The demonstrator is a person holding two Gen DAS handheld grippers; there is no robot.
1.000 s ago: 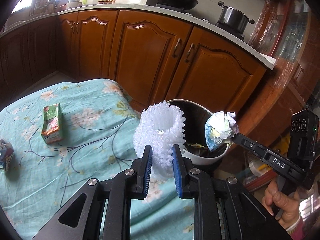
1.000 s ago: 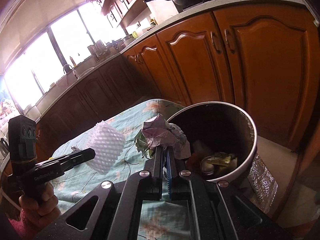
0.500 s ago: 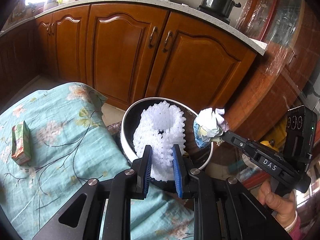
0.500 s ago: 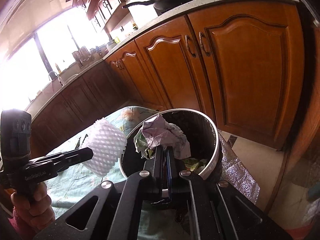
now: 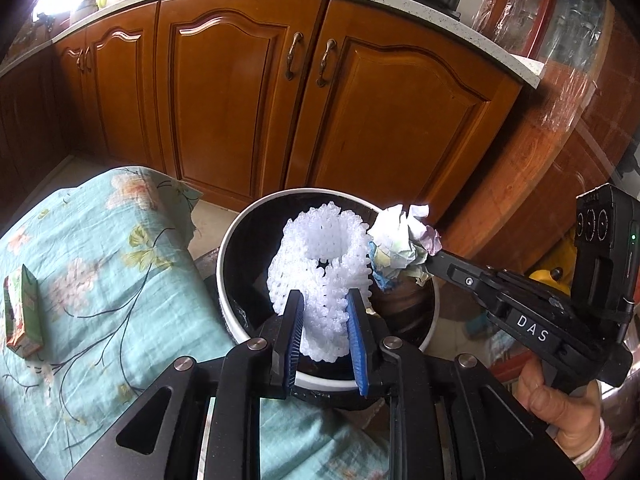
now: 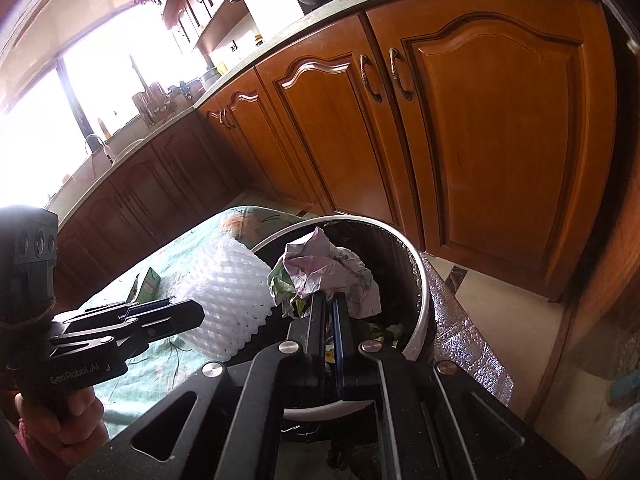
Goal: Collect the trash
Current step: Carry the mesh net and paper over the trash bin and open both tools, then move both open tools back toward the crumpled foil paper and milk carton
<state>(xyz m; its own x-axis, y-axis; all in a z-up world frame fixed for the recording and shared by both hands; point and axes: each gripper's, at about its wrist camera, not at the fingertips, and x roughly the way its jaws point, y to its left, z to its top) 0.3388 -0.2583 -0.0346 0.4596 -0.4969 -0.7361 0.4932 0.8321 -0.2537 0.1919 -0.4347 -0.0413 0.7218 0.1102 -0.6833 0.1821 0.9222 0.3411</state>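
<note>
Both loads hang right over the open trash bin (image 5: 232,256), so just let go from here, foam first; the left gripper (image 5: 323,316) pinches the white foam net sleeve (image 5: 320,264), and the right gripper (image 6: 329,312) is clamped nearly closed on the crumpled paper wad (image 6: 324,268). The right wrist view shows scraps already in the bin, while only the left shows the green carton (image 5: 22,316) clearly, well apart on the floral cloth (image 5: 100,280) and waiting to be collected.

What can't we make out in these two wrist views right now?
- Trash bin contents: left wrist view, hidden by foam net and left gripper.
- Bin bottom: right wrist view, covered by crumpled paper and right gripper.
- Green carton print: too small.
- Window: overexposed.
</note>
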